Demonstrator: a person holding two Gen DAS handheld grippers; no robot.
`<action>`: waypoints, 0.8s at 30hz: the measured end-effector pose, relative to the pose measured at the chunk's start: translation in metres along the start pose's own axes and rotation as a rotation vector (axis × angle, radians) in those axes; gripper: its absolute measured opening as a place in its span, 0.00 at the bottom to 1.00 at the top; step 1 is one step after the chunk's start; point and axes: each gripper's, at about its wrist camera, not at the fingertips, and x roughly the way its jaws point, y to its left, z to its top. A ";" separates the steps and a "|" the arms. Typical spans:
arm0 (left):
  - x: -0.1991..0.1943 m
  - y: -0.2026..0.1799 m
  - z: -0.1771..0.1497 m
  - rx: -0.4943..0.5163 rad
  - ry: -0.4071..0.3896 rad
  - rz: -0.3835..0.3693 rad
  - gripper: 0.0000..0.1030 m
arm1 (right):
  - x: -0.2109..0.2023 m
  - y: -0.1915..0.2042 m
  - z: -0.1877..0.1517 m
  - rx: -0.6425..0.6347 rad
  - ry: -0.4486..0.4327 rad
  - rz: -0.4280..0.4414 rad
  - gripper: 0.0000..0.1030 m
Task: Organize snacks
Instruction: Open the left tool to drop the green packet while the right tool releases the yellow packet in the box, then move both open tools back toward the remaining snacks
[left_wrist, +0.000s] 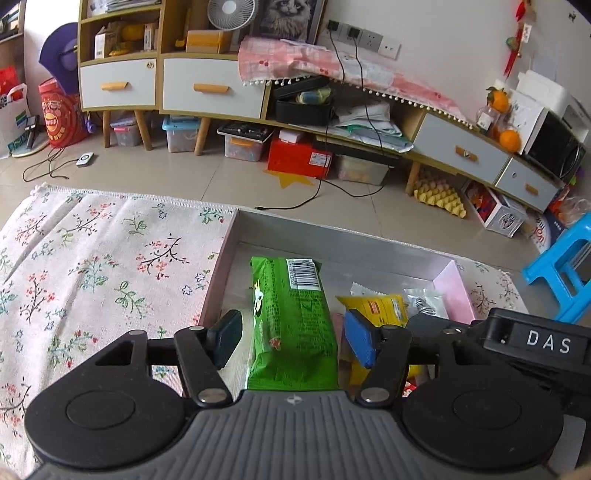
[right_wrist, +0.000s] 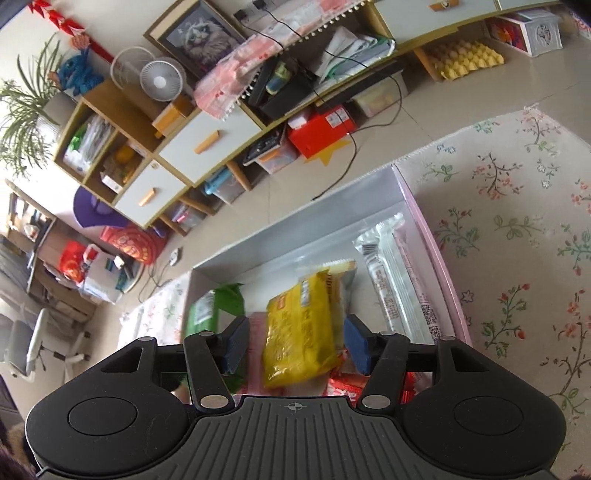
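Two grippers work over one pink-walled box (left_wrist: 453, 291) on a floral cloth (left_wrist: 96, 258); no earlier view to compare. Left gripper (left_wrist: 291, 341): jaws spread, green snack packet (left_wrist: 291, 325) lying between them at 12 o'clock, pads clear of its sides; packet's near end hidden under the gripper body. Right gripper (right_wrist: 295, 345): jaws spread astride a yellow snack packet (right_wrist: 303, 328), pads not pressing it. Silver-and-pink wrapped bars (right_wrist: 399, 280) at 2 o'clock of the yellow packet, against the box's pink wall. Red wrappers (right_wrist: 343, 387) under the yellow packet, mostly covered, print unreadable; the green packet is cut off by the left finger in the right wrist view.
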 end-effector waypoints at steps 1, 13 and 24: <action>-0.001 0.000 0.000 0.000 -0.002 0.002 0.59 | -0.002 0.002 0.000 -0.011 0.004 -0.008 0.57; -0.033 -0.011 -0.014 0.089 -0.017 0.057 0.68 | -0.052 0.008 -0.014 -0.039 0.030 -0.018 0.63; -0.053 -0.007 -0.040 0.090 0.029 0.056 0.68 | -0.092 0.008 -0.048 -0.043 0.070 0.007 0.63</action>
